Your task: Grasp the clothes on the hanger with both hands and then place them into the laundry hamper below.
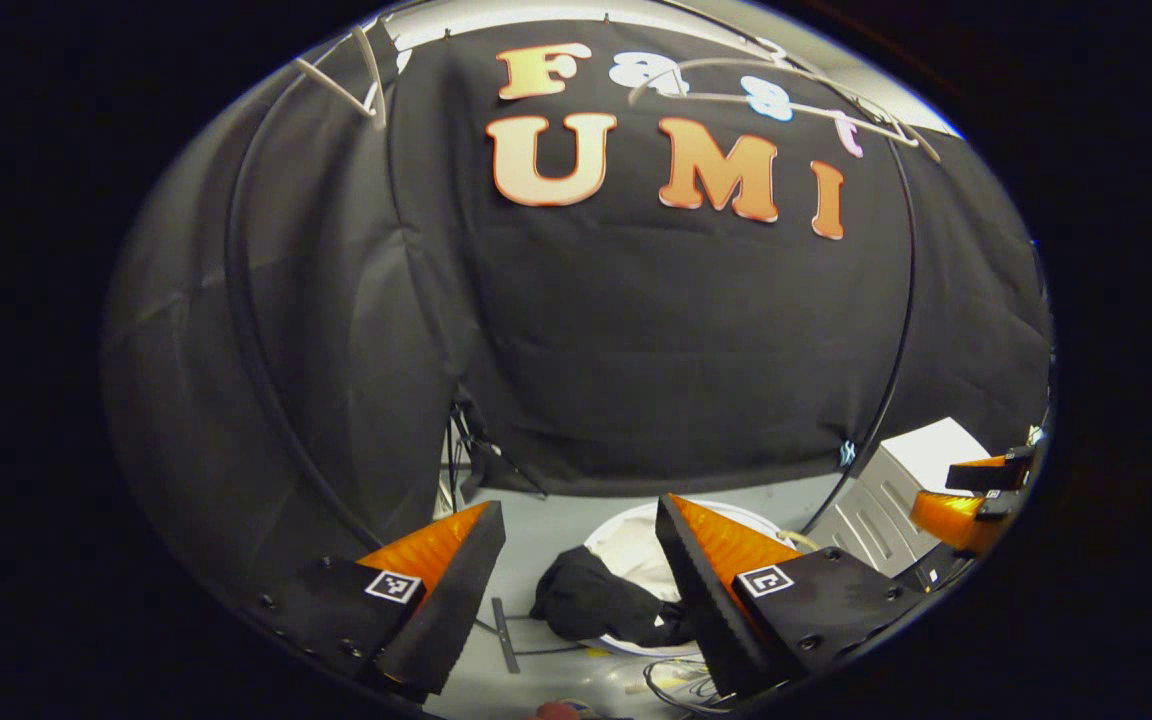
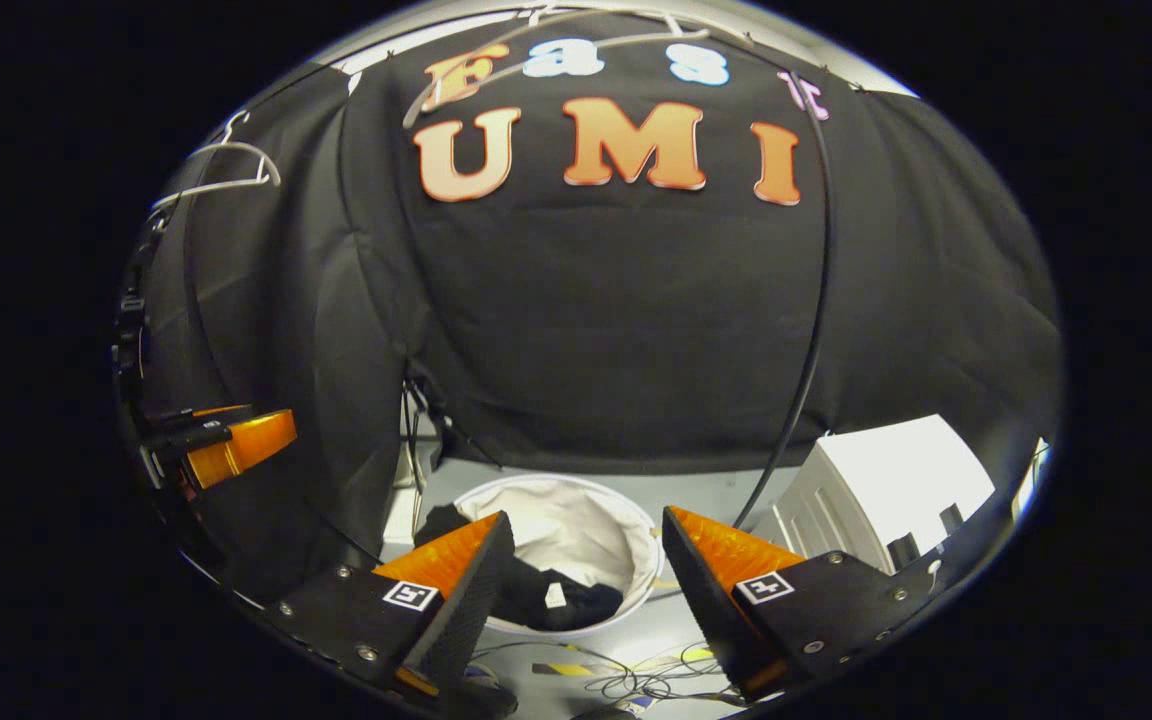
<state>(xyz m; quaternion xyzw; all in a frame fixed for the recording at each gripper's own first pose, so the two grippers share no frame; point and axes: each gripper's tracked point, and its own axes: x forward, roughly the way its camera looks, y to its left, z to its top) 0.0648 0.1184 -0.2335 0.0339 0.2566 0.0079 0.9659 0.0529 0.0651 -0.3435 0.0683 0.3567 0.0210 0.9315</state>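
Note:
A black garment (image 1: 596, 600) lies slumped in the white laundry hamper (image 1: 636, 530) on the floor, with part of it hanging over the hamper's rim. In the right gripper view the same garment (image 2: 546, 600) sits low inside the hamper (image 2: 576, 520). My left gripper (image 1: 581, 505) hovers above it, open and holding nothing. My right gripper (image 2: 588, 513) is also open and holds nothing. Each gripper shows at the edge of the other's view, the right gripper (image 1: 976, 495) and the left gripper (image 2: 231, 440). Bare white hangers (image 1: 356, 80) (image 2: 226, 170) hang up high.
A thin black tube (image 1: 901, 330) (image 2: 816, 300) curves down in front of the cloth wall. A white box (image 2: 896, 490) (image 1: 896, 480) stands right of the hamper. Loose cables (image 2: 636, 680) (image 1: 681, 680) lie on the grey floor near its front.

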